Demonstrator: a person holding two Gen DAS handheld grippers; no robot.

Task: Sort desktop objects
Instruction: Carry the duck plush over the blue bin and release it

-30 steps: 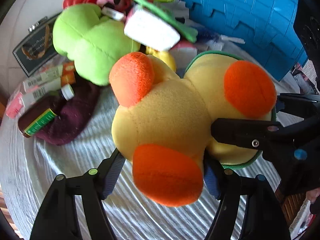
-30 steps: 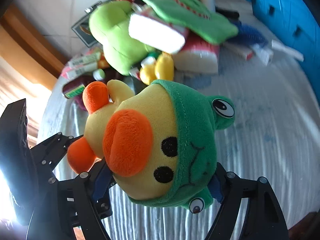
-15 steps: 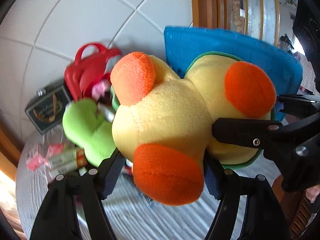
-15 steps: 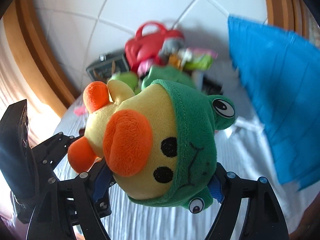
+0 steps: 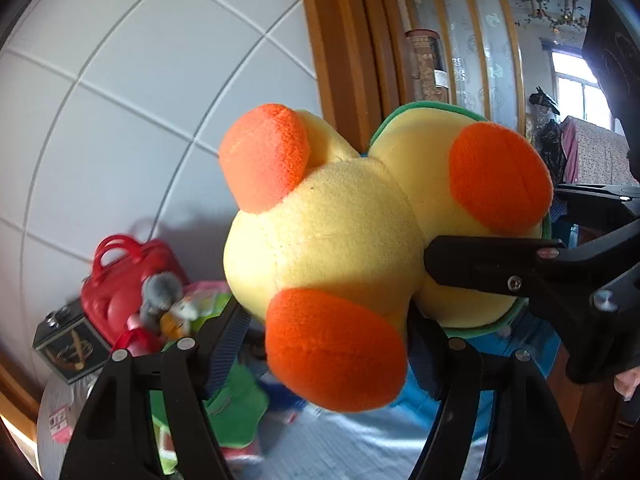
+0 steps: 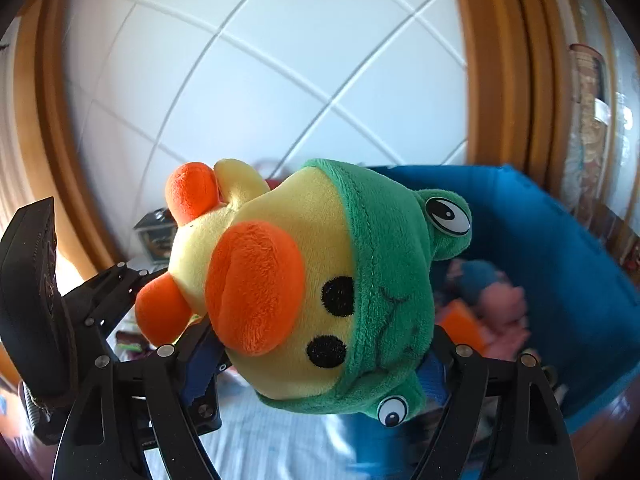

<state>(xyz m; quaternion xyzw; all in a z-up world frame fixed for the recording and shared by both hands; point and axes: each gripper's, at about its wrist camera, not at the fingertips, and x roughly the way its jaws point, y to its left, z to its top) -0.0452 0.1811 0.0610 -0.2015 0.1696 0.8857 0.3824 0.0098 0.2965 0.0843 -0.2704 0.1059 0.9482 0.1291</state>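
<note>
Plush duck [image 6: 304,300]: carry step. You clamp its body in the left claw [image 5: 324,344] and its head in the right claw [image 6: 320,364], aloft above the desk. Next: lower into the blue bin [image 6: 560,264], then release.

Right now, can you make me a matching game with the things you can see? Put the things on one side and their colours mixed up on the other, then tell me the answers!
Things:
1. the plush duck's beak
2. the duck's hood with googly eyes
3. the big storage bin
4. the handbag by the wall

Colours:
A. blue
B. red
C. orange
D. green

Pairs: 1-C, 2-D, 3-A, 4-B

Both the left gripper and the right gripper are holding the duck.
</note>
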